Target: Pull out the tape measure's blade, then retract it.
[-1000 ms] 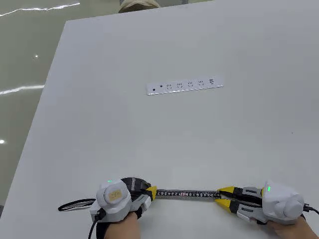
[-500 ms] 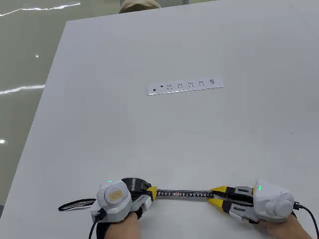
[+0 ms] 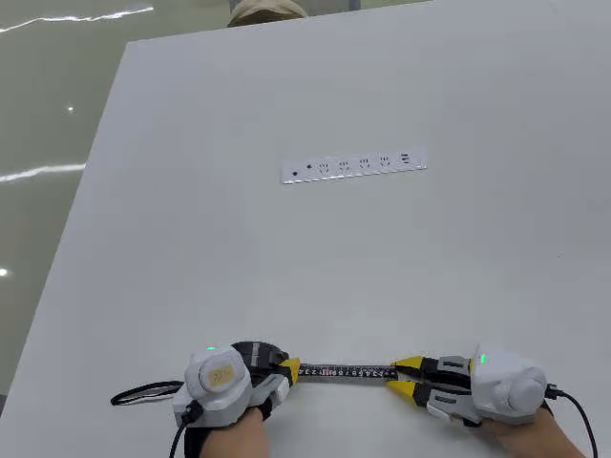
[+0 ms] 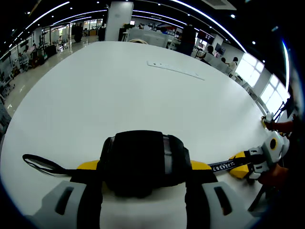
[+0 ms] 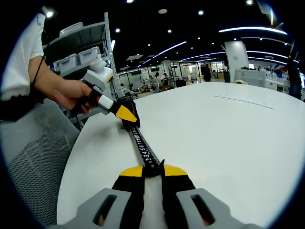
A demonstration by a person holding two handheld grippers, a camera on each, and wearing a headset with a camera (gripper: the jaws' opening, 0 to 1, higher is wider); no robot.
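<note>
One white desk (image 3: 286, 248) carries everything. On it lie one long white power strip (image 3: 352, 165), well away at mid-desk, and one tape measure (image 3: 256, 356) with a black case at the near edge. One blade (image 3: 344, 371) runs out of the case flat along the desk surface, and one dark wrist strap (image 3: 143, 392) loops off the case's other side.

There are two tools, each held by a hand at the near edge and pointing toward the other. The left tool (image 3: 286, 370) is clenched around the tape measure's case, which sits between its yellow-tipped jaws in the left gripper view. The right tool (image 3: 401, 374) lies low over the desk, its jaws pinched together on the blade's free end, and the blade spans the gap between the two tools.
</note>
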